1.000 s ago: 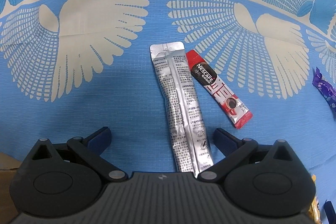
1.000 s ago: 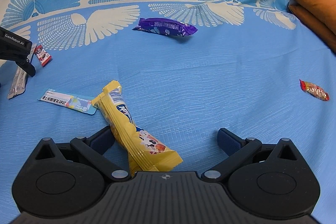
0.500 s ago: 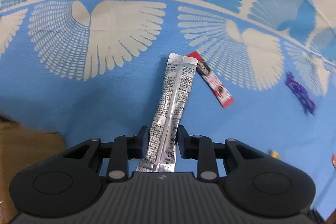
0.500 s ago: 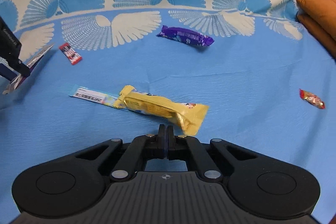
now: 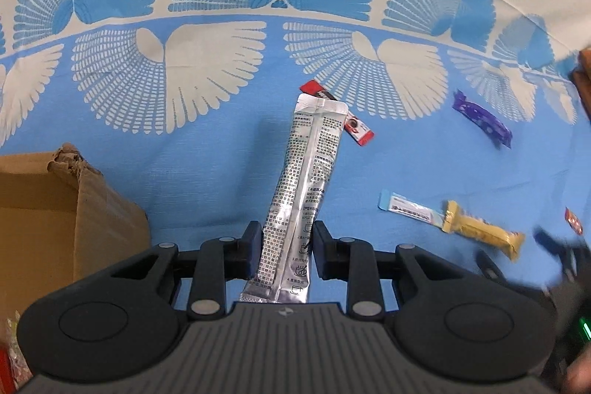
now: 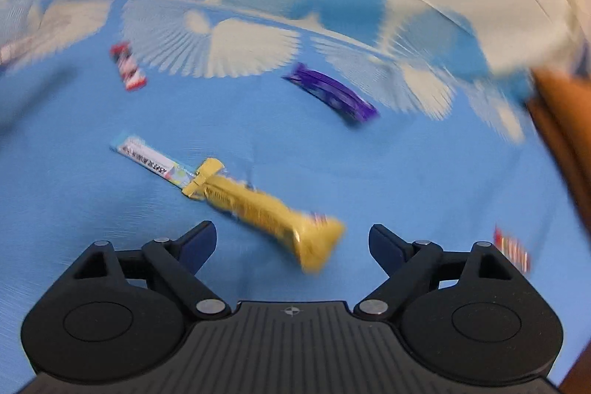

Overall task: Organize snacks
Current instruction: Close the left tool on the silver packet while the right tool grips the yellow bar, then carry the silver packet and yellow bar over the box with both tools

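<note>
My left gripper (image 5: 286,248) points steeply down, its two black fingers pinched on a long silver foil sachet (image 5: 304,194). My right gripper (image 6: 291,244) tilts downward, its jaws just swung wide apart with nothing gripped between them.

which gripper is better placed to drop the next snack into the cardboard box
Left: the left gripper already clamps the silver sachet, and the cardboard box sits just beside it. The right gripper is open and empty.
</note>
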The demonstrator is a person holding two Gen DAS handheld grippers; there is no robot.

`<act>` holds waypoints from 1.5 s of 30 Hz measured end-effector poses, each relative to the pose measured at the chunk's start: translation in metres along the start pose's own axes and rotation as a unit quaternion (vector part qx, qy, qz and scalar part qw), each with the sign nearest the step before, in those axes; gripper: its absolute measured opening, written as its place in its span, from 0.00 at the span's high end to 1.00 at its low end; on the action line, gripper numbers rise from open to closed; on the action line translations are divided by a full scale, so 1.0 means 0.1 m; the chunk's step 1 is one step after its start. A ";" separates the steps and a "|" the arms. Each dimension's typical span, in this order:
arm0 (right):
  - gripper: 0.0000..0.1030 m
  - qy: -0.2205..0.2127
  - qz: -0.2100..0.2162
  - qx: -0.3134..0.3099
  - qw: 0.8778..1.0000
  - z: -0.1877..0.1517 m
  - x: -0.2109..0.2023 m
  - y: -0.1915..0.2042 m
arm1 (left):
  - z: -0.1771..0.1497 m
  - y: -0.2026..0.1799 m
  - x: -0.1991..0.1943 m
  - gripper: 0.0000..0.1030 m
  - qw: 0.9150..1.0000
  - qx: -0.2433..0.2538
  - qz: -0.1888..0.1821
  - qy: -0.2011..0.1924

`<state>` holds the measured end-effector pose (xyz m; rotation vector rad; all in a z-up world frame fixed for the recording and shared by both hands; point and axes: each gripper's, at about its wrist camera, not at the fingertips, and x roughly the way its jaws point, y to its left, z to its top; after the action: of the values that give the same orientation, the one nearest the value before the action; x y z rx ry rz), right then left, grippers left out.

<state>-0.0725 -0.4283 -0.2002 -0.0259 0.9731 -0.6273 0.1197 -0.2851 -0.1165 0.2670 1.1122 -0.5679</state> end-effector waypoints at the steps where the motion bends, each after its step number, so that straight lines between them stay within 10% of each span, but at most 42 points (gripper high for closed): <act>1: 0.12 0.006 0.004 -0.027 1.000 0.05 0.10 0.03 | -0.01 -0.01 -0.02 0.68 1.000 0.002 -0.001 -0.002; 4: 0.20 0.028 0.018 -0.077 0.996 0.14 0.37 0.07 | -0.05 -0.01 -0.10 0.68 1.000 0.007 -0.004 -0.002; 5: 0.36 0.028 0.037 -0.078 0.996 0.15 0.39 0.05 | -0.06 0.00 -0.13 0.68 1.000 0.007 -0.006 -0.003; 6: 0.75 0.028 0.060 -0.074 0.995 0.17 0.37 0.05 | -0.07 0.01 -0.17 0.68 1.000 0.008 -0.008 -0.006; 7: 0.86 0.034 0.068 -0.073 0.994 0.17 0.35 0.07 | -0.08 0.02 -0.21 0.68 1.000 0.009 -0.010 -0.008; 18: 0.86 -0.011 0.023 0.062 0.998 -0.03 -0.86 -0.04 | -0.34 0.27 -1.15 0.68 0.996 -0.008 -0.056 -0.064; 32: 0.86 -0.131 0.214 0.077 0.965 -0.13 -3.10 1.12 | -1.47 1.27 -2.71 0.68 0.988 -0.060 -0.018 -0.143; 45: 0.86 -0.129 0.313 0.005 0.941 -0.40 -4.06 2.08 | -2.64 2.26 -3.24 0.68 0.980 -0.112 0.056 -0.154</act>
<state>-0.1662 -0.0410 0.0253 0.2009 0.6678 -0.0361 -0.0610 0.1231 0.0445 0.0430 0.8444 -0.3639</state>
